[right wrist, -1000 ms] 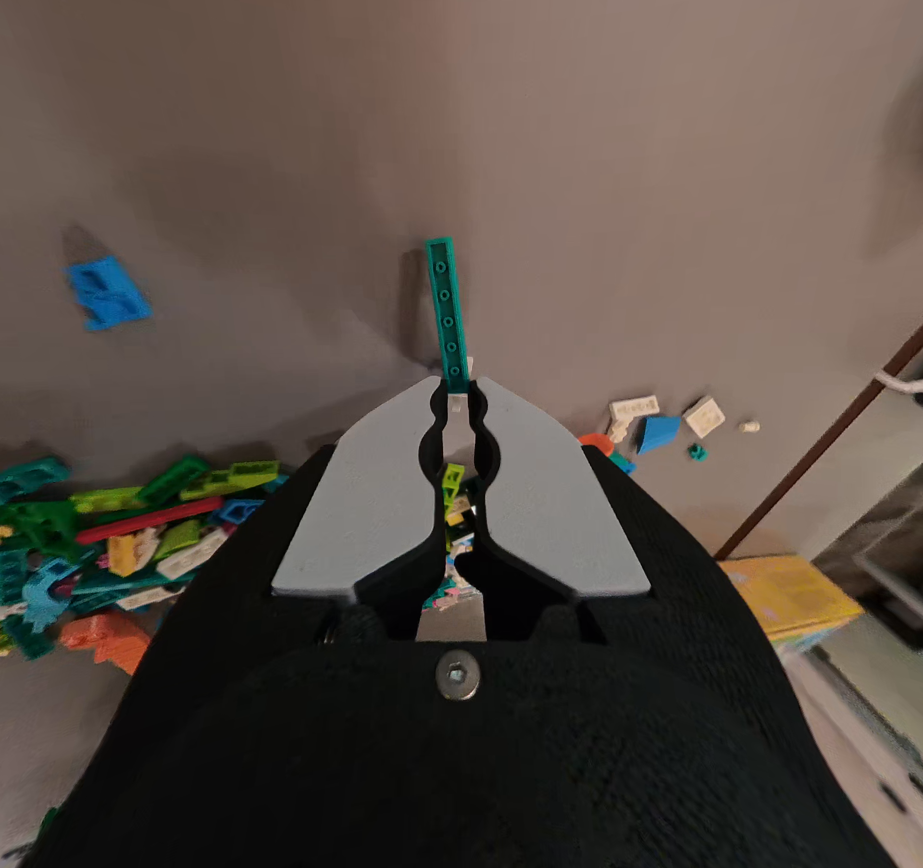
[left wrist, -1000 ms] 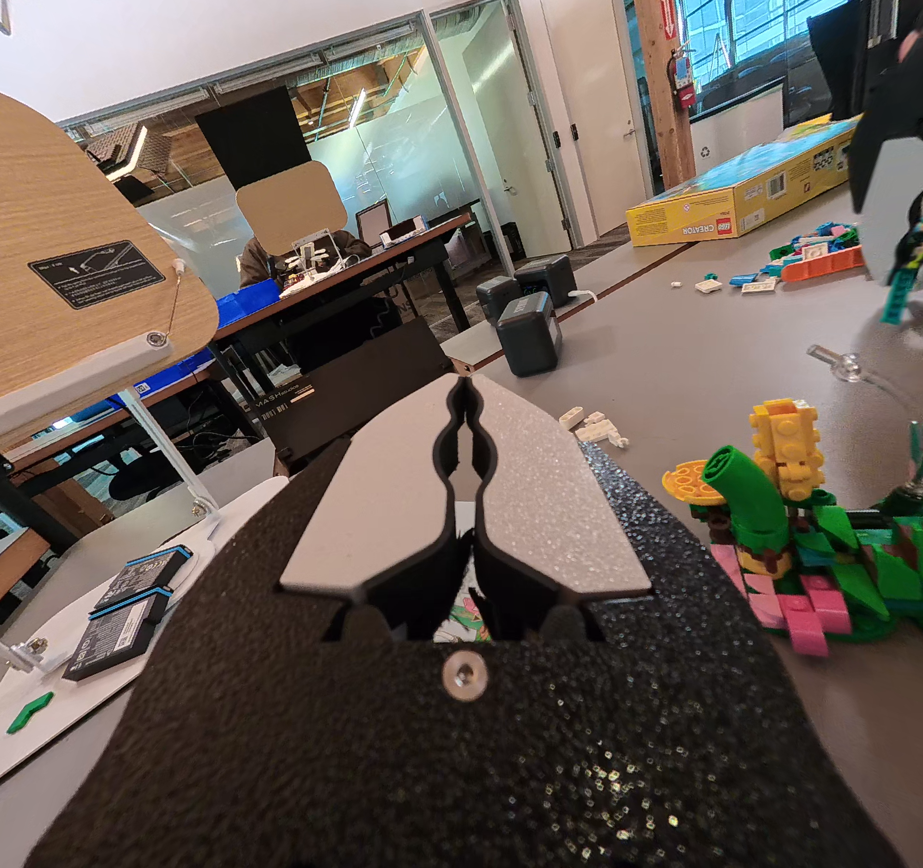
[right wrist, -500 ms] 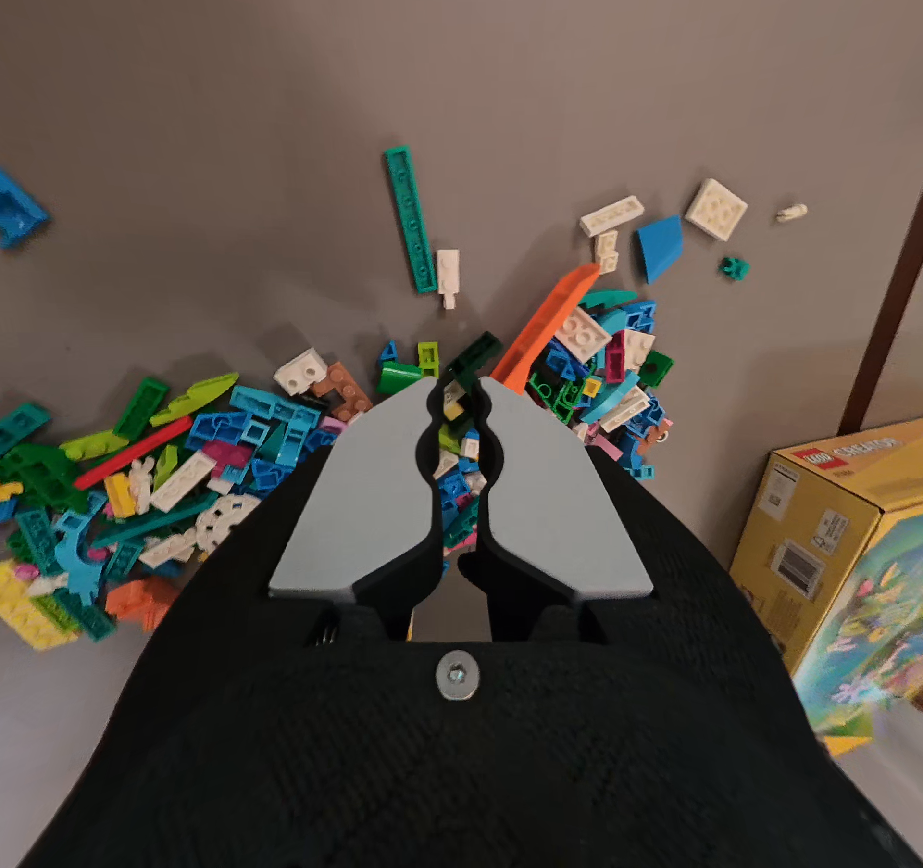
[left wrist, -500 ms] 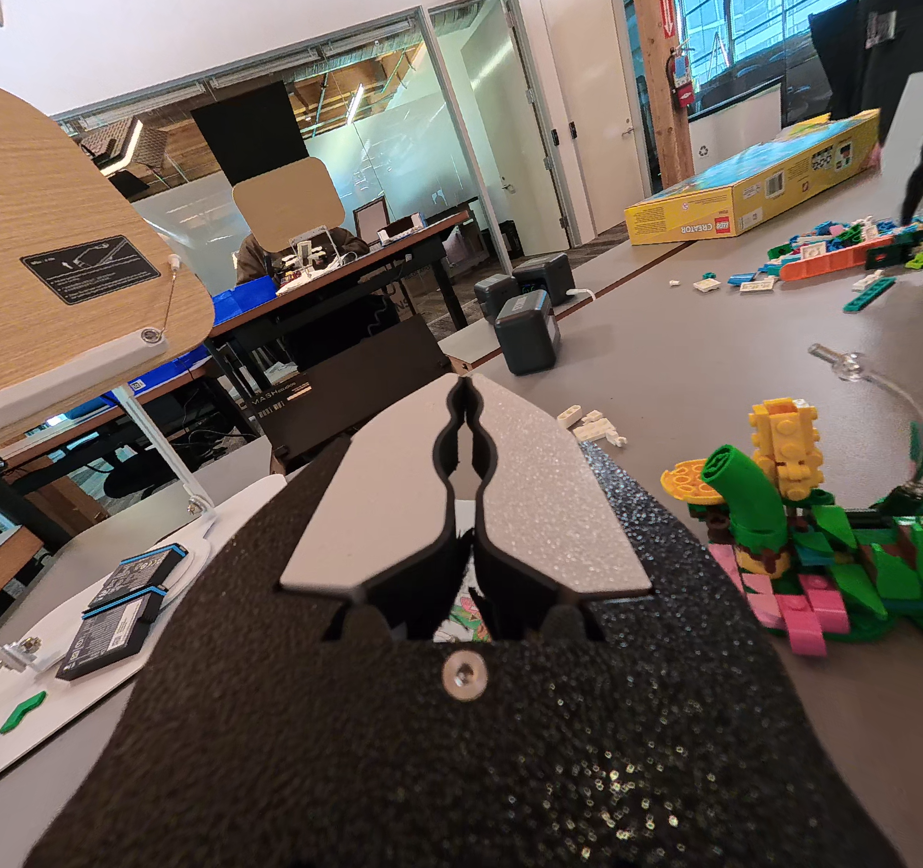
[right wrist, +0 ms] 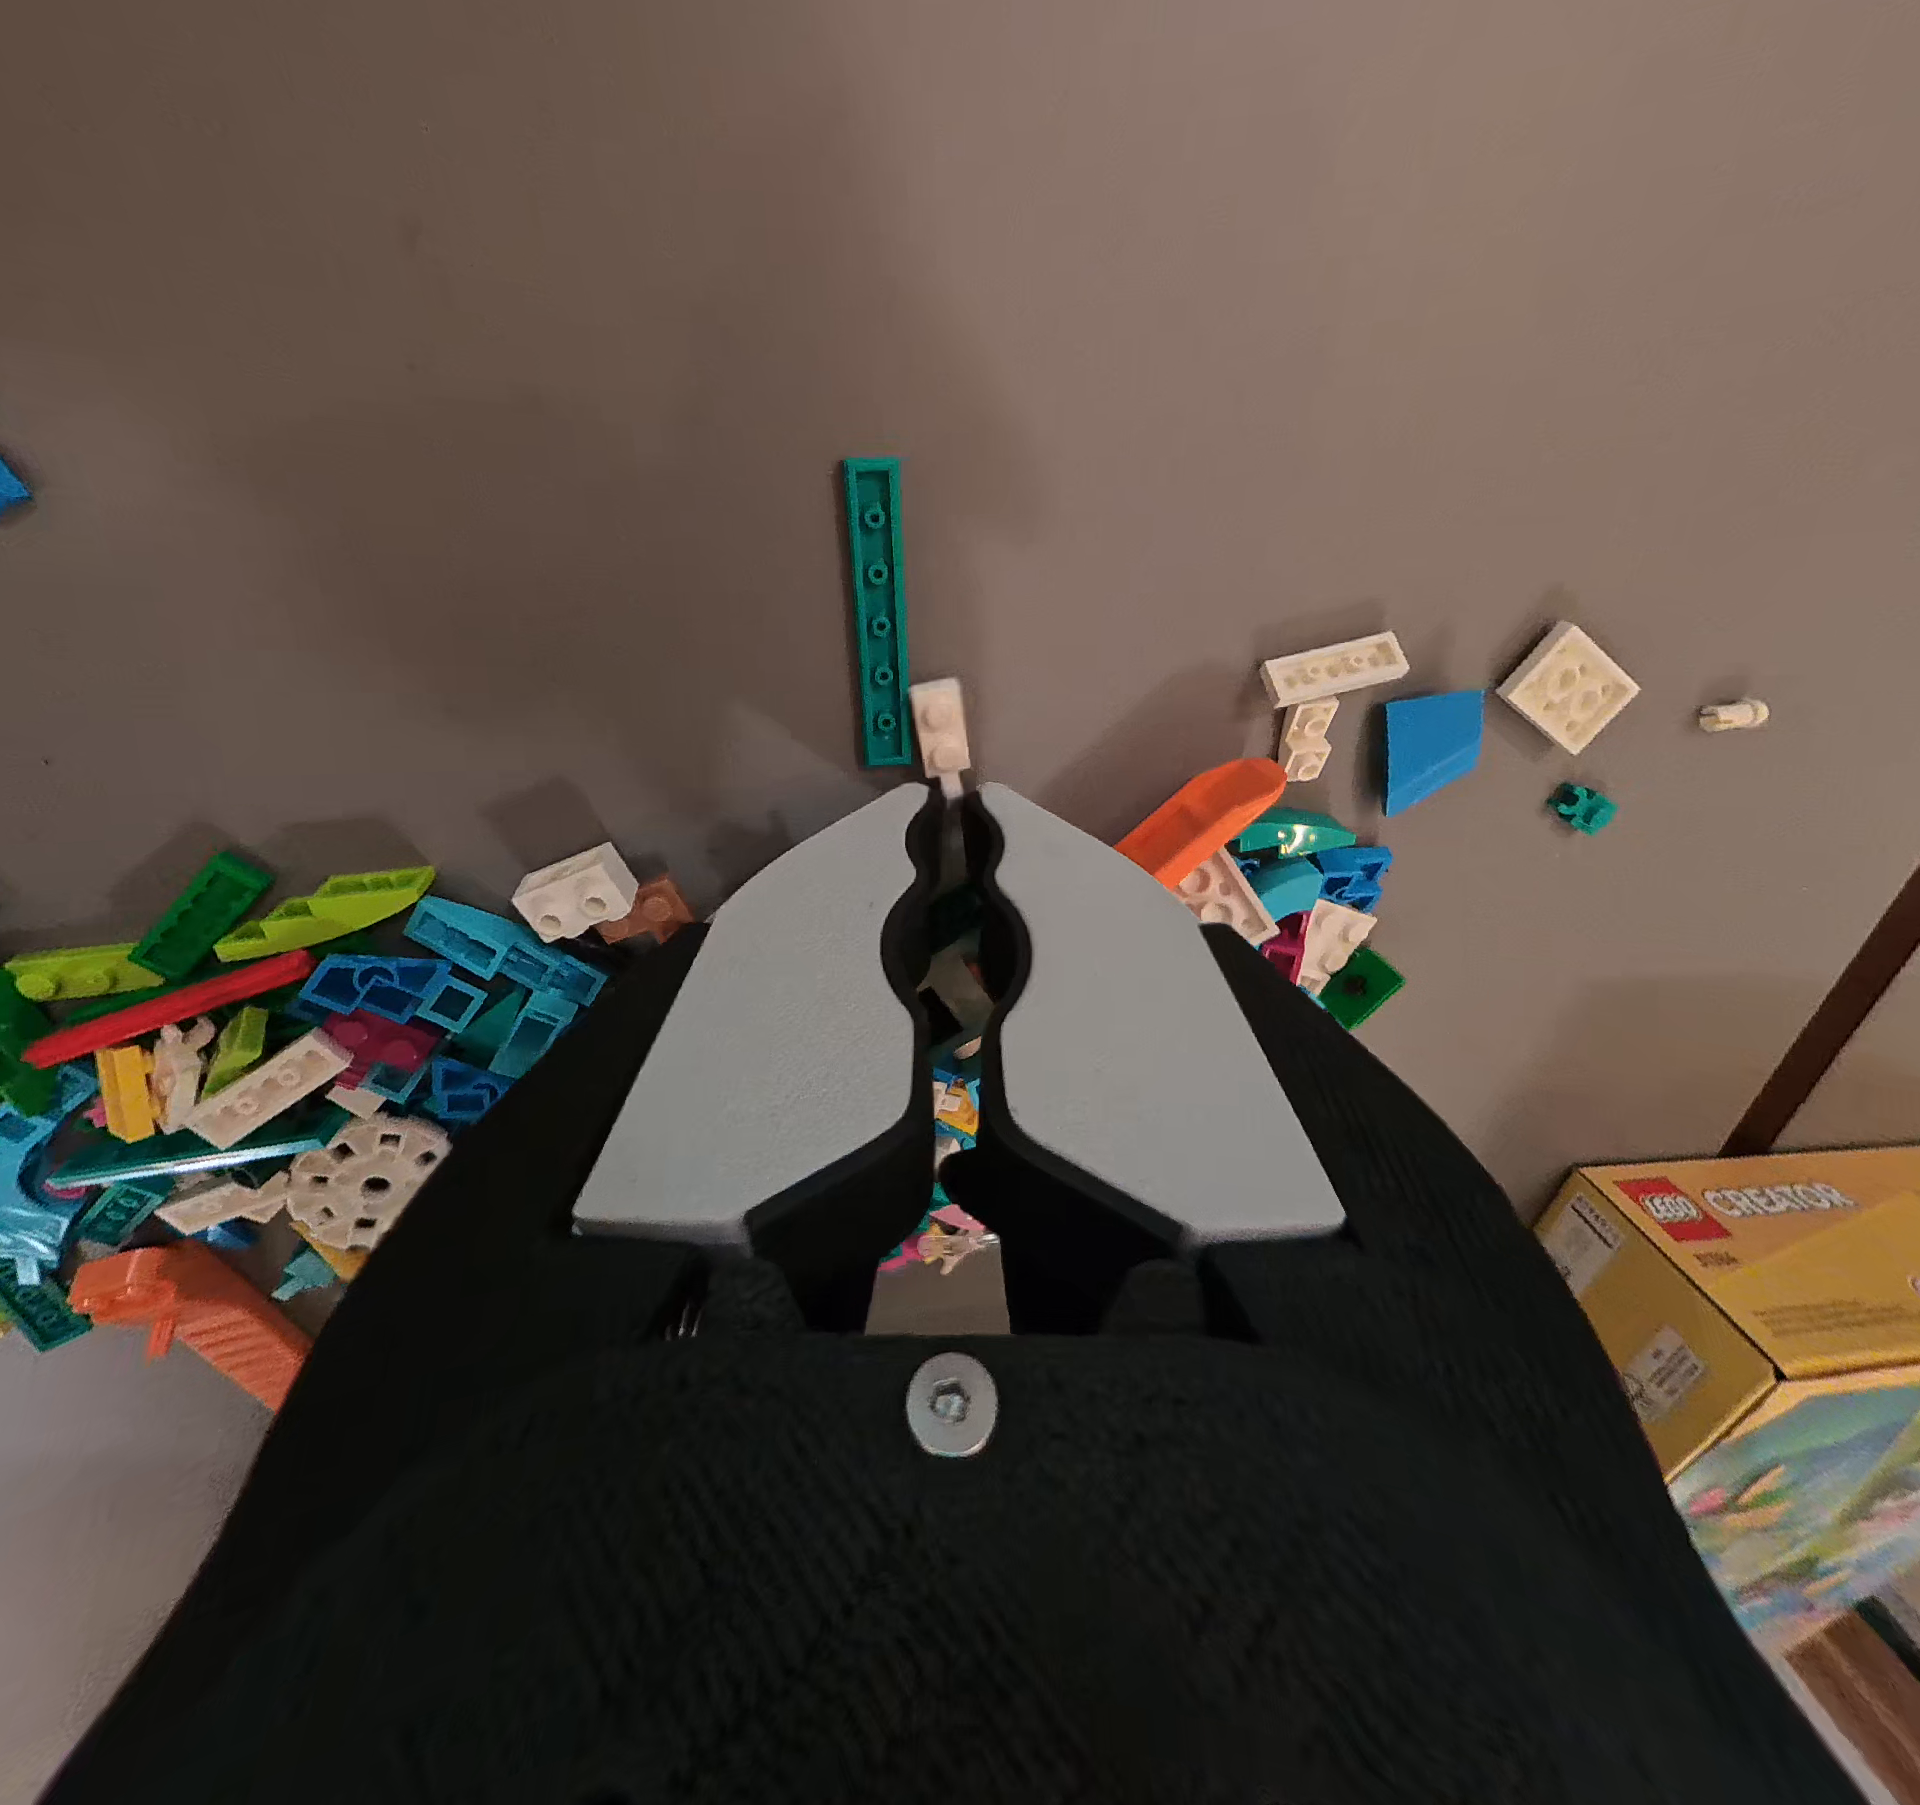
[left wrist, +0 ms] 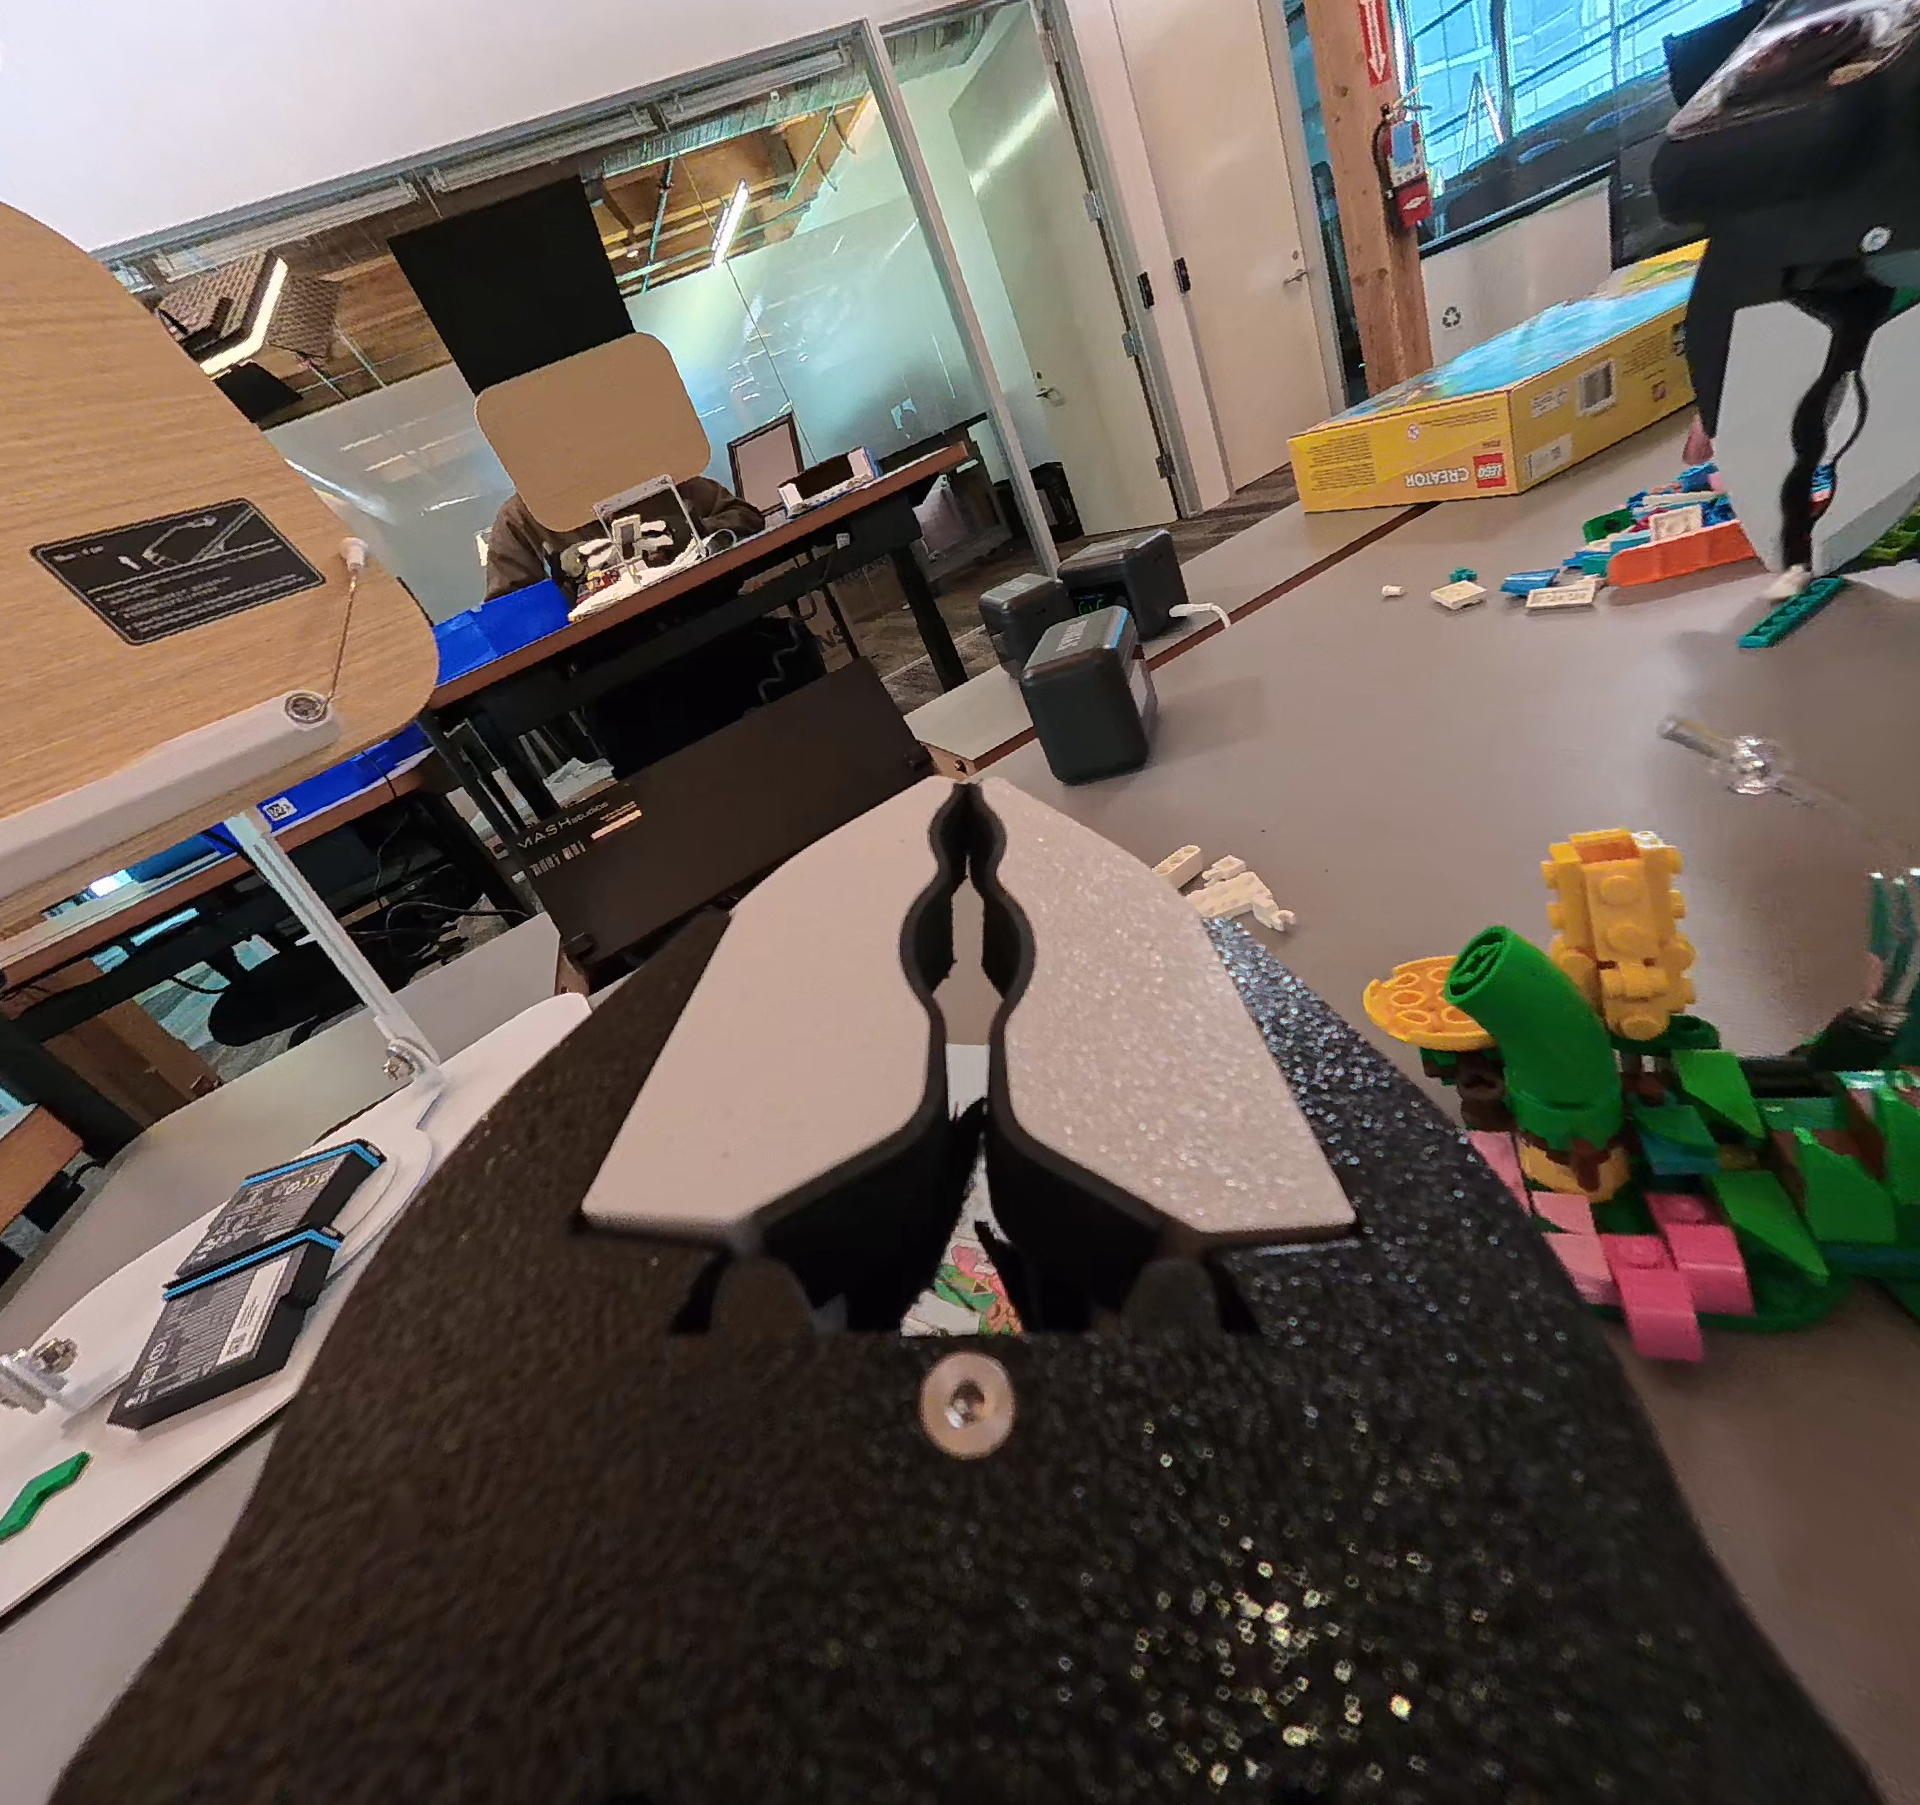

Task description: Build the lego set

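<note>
In the right wrist view my right gripper (right wrist: 954, 791) points down at the grey table (right wrist: 935, 197). Its tips are closed around the thin stem of a small white piece (right wrist: 938, 725). A long teal plate (right wrist: 876, 612) lies flat on the table, touching the white piece's left side. The left wrist view shows the right gripper (left wrist: 1795, 566) far off, tips down on the table by the teal plate (left wrist: 1792, 614). My left gripper (left wrist: 966, 799) is shut and empty, held left of the partly built model (left wrist: 1621, 1080) of green, pink and yellow bricks.
Loose bricks are heaped left (right wrist: 260, 1028) and right (right wrist: 1299, 882) of the right gripper. A yellow set box (right wrist: 1766, 1340) stands at the lower right. Dark grey blocks (left wrist: 1086, 695), white bits (left wrist: 1226, 888), a clear piece (left wrist: 1735, 753) and batteries (left wrist: 239, 1277) lie around the left gripper.
The right gripper let go of the teal plate, which now lies on the table, swung back to the pile and closed on the white piece's stem. The left gripper has barely moved.
</note>
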